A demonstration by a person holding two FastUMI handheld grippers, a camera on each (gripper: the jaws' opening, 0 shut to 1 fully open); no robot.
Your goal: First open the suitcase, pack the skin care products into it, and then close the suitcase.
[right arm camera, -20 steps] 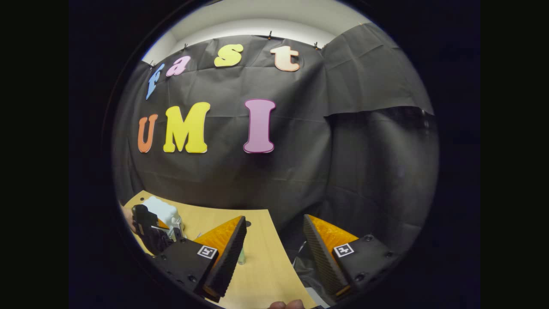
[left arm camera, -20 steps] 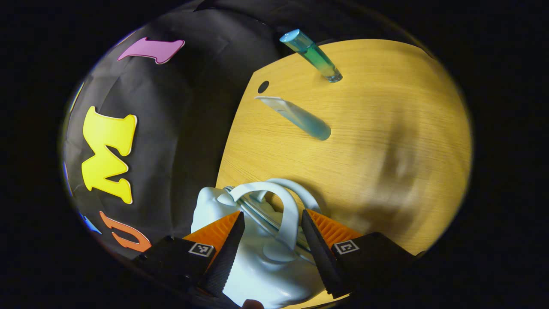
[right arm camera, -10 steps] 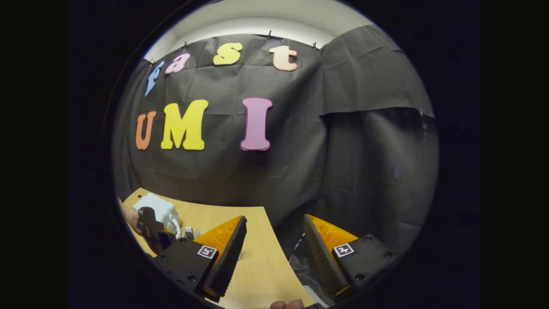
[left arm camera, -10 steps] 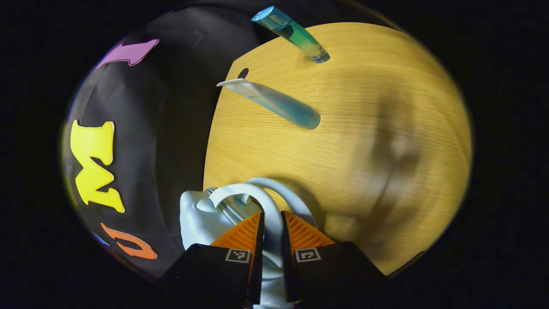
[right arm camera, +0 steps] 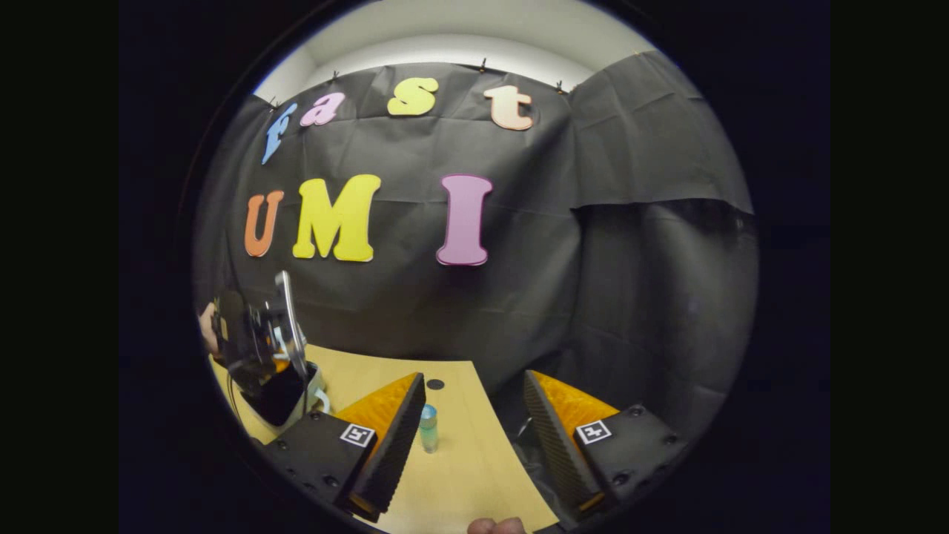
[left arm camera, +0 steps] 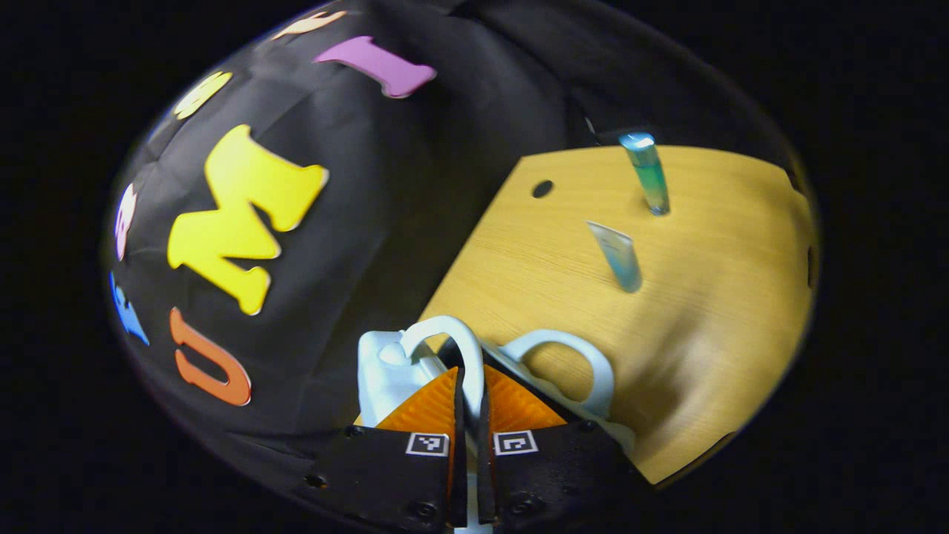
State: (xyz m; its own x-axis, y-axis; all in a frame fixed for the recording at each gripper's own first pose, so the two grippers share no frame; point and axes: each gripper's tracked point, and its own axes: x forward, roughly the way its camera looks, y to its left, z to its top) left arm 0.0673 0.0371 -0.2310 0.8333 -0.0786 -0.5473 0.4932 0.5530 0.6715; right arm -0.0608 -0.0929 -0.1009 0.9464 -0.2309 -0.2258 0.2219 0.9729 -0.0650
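Note:
My left gripper is shut on one white handle of the small pale suitcase, and that lid half is raised. The second handle stays on the lower half, near the table. In the right gripper view, the suitcase lid stands almost upright over the dark open inside, held by the far-off left gripper. A teal bottle stands upright on the table; a pale blue tube is nearer the suitcase. My right gripper hangs open, holding nothing.
The wooden table has a small round hole near its far edge. The black booth wall rises right behind the table. A hand holds the left gripper. A fingertip shows at the bottom of the right gripper view.
The left gripper closed on the handle and lifted the lid, so the suitcase now stands open. The right gripper stayed open and barely shifted.

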